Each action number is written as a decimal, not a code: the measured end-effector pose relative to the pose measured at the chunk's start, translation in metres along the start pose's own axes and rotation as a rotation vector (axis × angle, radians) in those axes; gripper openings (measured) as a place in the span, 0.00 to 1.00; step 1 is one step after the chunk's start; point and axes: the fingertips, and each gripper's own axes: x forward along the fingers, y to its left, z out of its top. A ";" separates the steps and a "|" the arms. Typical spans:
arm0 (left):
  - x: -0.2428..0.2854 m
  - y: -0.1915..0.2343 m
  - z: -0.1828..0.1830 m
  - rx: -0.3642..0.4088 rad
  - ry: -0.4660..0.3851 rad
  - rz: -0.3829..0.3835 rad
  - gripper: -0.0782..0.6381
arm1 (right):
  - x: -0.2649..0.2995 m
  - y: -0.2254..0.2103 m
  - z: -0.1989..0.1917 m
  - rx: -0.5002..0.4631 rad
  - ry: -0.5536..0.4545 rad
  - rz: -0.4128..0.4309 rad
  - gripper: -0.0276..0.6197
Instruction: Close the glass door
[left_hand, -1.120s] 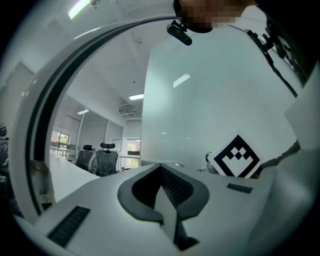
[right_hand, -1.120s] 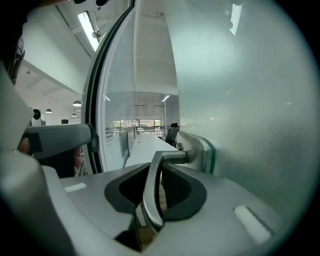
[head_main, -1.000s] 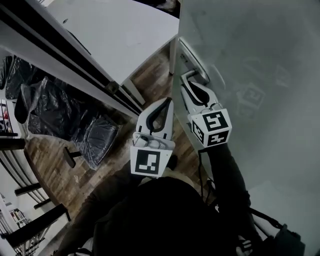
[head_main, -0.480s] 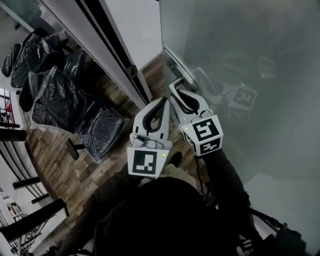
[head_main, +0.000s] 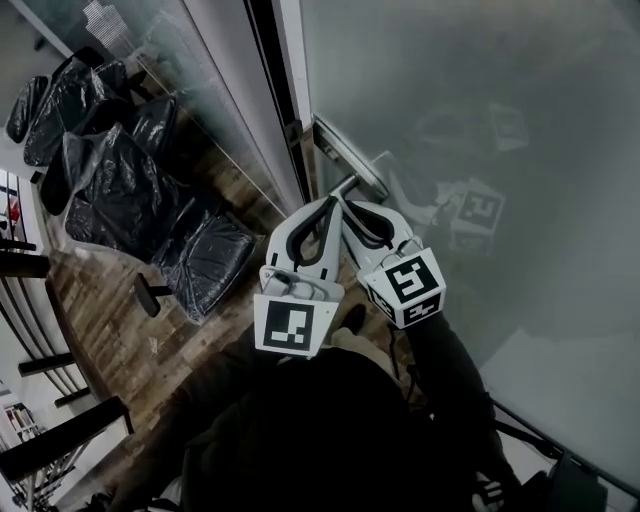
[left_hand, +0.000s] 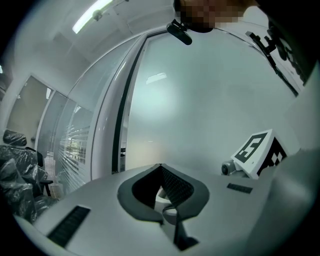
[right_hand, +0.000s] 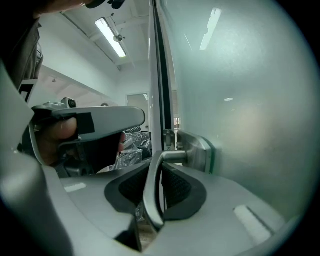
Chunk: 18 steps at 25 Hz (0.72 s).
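glass door (head_main: 480, 120) frosted; lever handle (right_hand: 150, 200) clamped by right gripper (right_hand: 159, 172)

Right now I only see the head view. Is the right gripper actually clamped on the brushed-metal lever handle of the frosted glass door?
Observer: Yes. In the right gripper view, the right gripper has the brushed-metal lever handle between its jaws, which close on it from both sides.
Operator: Left gripper holding anything?
Observer: No. The left gripper view shows the left gripper with jaws together and empty, facing the frosted glass door.
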 end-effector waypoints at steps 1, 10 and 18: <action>-0.003 0.001 0.002 0.001 0.000 -0.001 0.10 | -0.001 0.005 0.001 -0.006 0.002 0.001 0.15; -0.022 0.021 -0.003 0.001 -0.010 -0.002 0.10 | 0.011 0.032 -0.007 -0.010 -0.003 0.010 0.14; -0.039 0.027 0.000 0.011 -0.024 -0.012 0.10 | 0.016 0.050 -0.012 -0.022 0.016 0.002 0.14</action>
